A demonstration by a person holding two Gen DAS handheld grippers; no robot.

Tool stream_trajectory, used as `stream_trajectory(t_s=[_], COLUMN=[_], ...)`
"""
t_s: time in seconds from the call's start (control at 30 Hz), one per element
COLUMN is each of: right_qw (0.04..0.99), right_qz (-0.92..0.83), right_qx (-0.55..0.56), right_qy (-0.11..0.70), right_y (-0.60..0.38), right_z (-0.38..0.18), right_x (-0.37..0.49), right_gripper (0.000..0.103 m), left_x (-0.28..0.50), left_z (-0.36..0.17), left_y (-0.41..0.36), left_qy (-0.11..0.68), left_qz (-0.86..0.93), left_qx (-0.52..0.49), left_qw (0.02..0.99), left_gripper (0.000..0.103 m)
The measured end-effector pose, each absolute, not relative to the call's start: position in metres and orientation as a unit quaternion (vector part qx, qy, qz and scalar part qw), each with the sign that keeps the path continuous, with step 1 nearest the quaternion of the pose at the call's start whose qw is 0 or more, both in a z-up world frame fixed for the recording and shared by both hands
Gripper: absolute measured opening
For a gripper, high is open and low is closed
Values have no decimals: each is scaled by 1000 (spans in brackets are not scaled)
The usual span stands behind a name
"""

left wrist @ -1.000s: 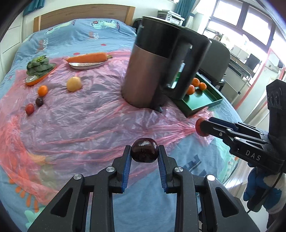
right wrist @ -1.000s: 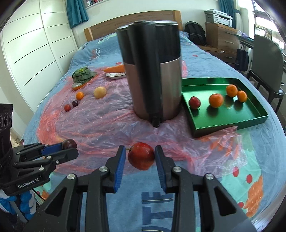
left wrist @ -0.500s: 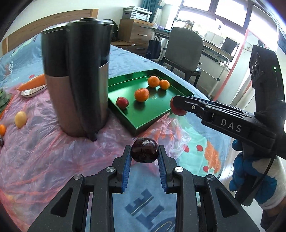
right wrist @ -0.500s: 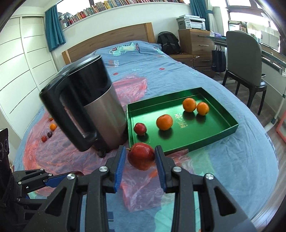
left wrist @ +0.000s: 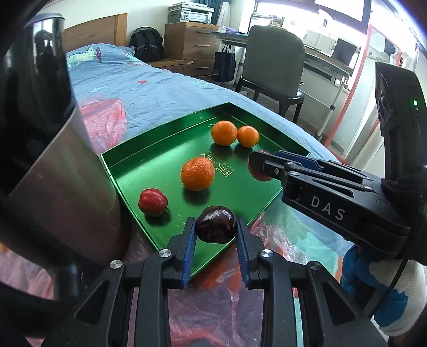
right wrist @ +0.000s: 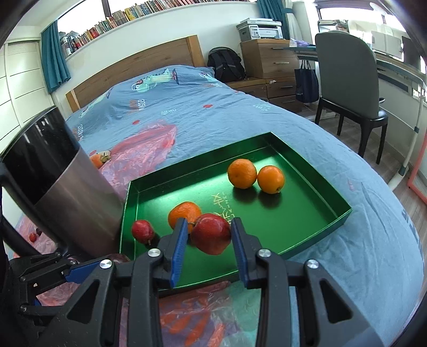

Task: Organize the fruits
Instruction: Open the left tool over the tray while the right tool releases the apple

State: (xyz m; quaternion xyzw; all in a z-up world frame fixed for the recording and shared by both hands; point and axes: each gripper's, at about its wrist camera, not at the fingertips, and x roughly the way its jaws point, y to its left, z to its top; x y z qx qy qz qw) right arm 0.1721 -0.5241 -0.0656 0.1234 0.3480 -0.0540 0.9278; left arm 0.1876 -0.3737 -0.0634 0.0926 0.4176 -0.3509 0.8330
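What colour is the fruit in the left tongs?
Very dark purple, almost black, and glossy: the fruit shows best in the left wrist view.

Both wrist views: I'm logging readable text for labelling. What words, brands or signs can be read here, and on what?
"DAS": white letters on the side of the right gripper.
Gold characters on the floor of the green tray: too stylised to read.
Print on the blue bedspread: warped, not readable.
Book spines on the shelf: too small.
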Motion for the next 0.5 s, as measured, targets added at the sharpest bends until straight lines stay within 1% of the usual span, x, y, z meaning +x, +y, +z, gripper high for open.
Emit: stream_trajectory(t_s=[0.23, 0.5], right_qw=[922, 917], right_qz=[-71, -88], right_qx=[103, 84], right_qy=[365, 379], right_y=[-536, -545], right_z=[-90, -106], right_x=[210, 234], right_gripper=[30, 30], left_x=[209, 226], left_z=[-89, -106], left_y=[-389, -400], left_qy=[430, 437], left_qz=[-342, -335], left_qx=[103, 115], left_qw=[829, 827], left_gripper=[25, 25])
